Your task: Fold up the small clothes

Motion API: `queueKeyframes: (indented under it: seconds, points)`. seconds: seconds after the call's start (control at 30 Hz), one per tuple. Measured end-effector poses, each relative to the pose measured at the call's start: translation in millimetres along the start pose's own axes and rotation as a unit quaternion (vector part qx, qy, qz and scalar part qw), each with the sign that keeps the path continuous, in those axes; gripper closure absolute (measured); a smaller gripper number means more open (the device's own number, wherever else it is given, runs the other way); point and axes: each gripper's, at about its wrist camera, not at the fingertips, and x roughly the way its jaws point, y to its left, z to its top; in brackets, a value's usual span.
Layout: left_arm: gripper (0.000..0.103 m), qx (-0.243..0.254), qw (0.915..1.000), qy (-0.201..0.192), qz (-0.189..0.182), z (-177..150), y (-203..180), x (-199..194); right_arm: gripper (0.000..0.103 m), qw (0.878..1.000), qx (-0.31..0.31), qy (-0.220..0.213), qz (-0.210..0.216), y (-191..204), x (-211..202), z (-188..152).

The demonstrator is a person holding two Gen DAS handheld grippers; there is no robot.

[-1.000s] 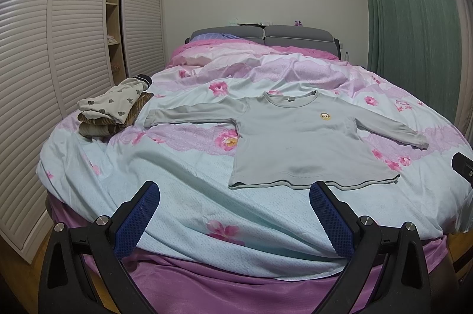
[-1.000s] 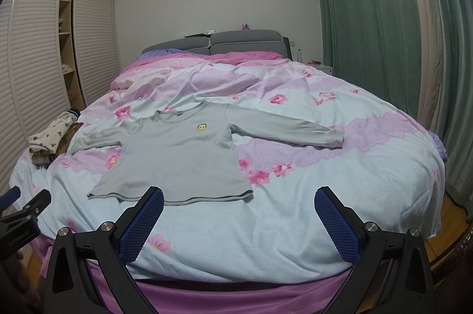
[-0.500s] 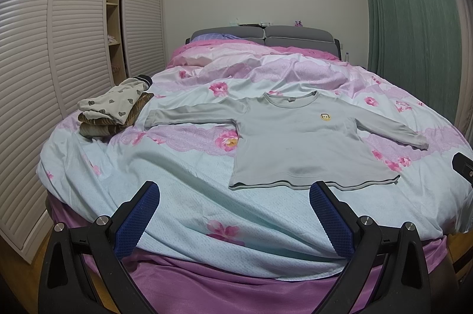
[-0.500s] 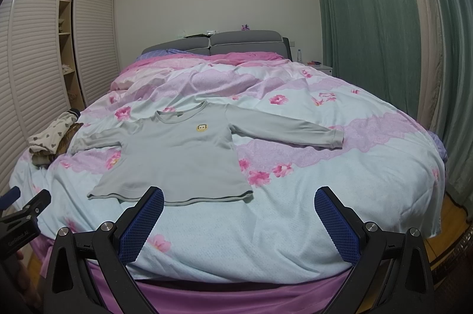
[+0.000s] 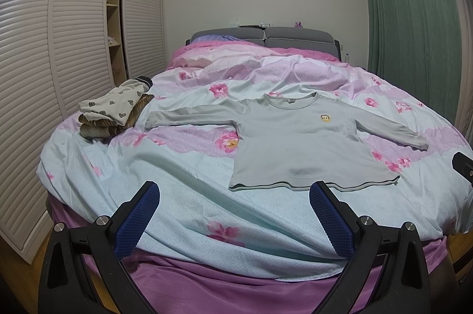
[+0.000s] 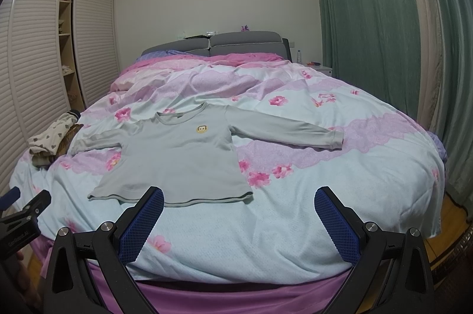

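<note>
Here the grey shirt [image 5: 298, 145] lies flat on the bed [image 5: 177, 195], sleeves spread; left gripper [image 5: 233, 195] and right gripper [image 6: 239, 200] hang before its hem, jaws apart, empty; pinching quilt with the shirt would drag the fold askew.

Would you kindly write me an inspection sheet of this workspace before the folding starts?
Surface: bed with a rumpled flowered quilt.
Job's things: grey shirt lies flat, face up, both sleeves spread; a pile of folded clothes sits beyond its sleeve, near the wardrobe side.
Clutter: nothing seen on the bed besides those.
Grippers: left gripper and right gripper both open, empty, at the foot of the bed.
Cables: nothing seen.
Surroundings: slatted wardrobe, green curtain, grey headboard.
</note>
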Motion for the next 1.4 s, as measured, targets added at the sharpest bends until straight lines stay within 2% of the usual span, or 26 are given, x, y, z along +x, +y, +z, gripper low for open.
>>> queueKeyframes:
  seconds: [0.5, 0.87, 1.07, 1.23, 1.3, 1.4]
  points:
    - [0.000, -0.001, 1.0000, -0.004, 0.001, 0.9, 0.7, -1.5, 0.000, 1.000, 0.005, 0.000, 0.003, 1.1, -1.7, 2.6]
    - [0.000, 0.011, 0.9999, -0.006, -0.001, 33.2, -13.4, 5.8, 0.000, 1.000, 0.026, 0.000, 0.012, -9.0, 9.3, 24.4]
    - [0.000, 0.017, 0.9996, -0.014, -0.019, 65.4, -49.7, 30.5, 0.000, 0.999, 0.053, -0.001, 0.010, -34.3, 29.2, 44.3]
    - [0.000, 0.029, 0.9985, -0.013, -0.045, 91.7, -100.6, 61.8, 0.002, 0.997, 0.078, -0.004, -0.010, -73.1, 55.6, 68.2]
    - [0.000, 0.032, 0.9975, -0.013, -0.062, 101.9, -123.7, 75.4, 0.006, 0.996, 0.092, -0.005, -0.016, -93.3, 68.7, 76.7]
    - [0.000, 0.043, 0.9960, -0.018, -0.076, 113.4, -158.8, 91.6, 0.019, 0.993, 0.119, 0.004, -0.018, -127.6, 94.3, 87.7]
